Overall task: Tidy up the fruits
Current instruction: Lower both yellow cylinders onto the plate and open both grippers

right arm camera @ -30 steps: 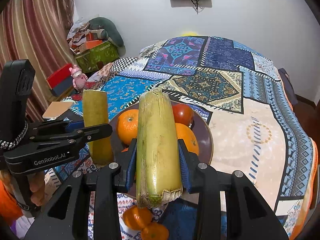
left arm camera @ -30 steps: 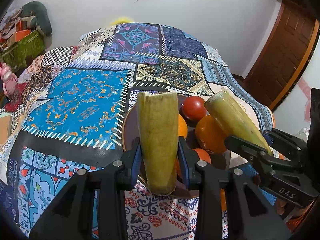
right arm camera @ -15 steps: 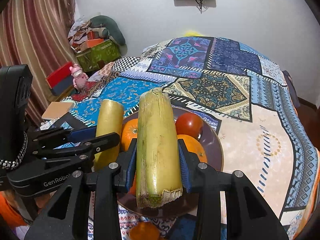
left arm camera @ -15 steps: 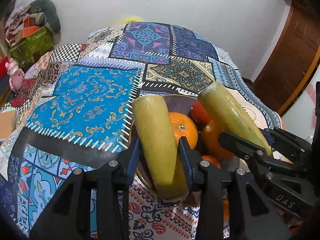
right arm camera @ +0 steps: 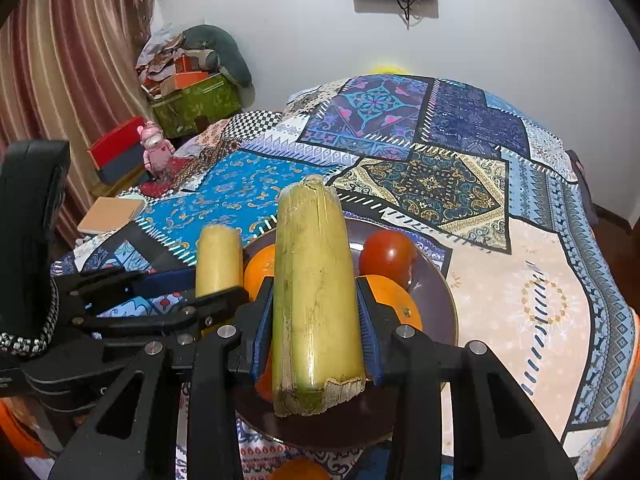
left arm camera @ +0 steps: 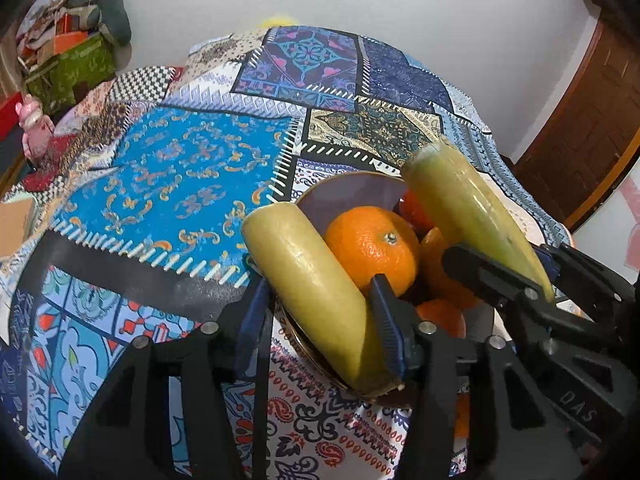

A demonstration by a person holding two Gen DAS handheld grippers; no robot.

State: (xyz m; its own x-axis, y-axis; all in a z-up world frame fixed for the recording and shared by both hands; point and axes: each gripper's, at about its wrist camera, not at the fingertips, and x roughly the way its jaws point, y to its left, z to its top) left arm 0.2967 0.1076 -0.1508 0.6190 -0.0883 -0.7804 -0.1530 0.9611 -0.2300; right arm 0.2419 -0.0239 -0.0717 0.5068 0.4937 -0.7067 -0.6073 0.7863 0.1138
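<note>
A patchwork cloth covered the table under the brown bowl. Over the bowl's near rim, the right gripper clenched an upright cane piece. At its left rim the left gripper, jaws just opening (a gap at the left pad), let a second cane piece lean free beside an orange and a tomato.

Both wrist views look steeply down along their own claws, close over the dark plate at the near edge of the patchwork-covered bed. Left view sits left, right view right; each catches the other's claw, facing the far white wall.
</note>
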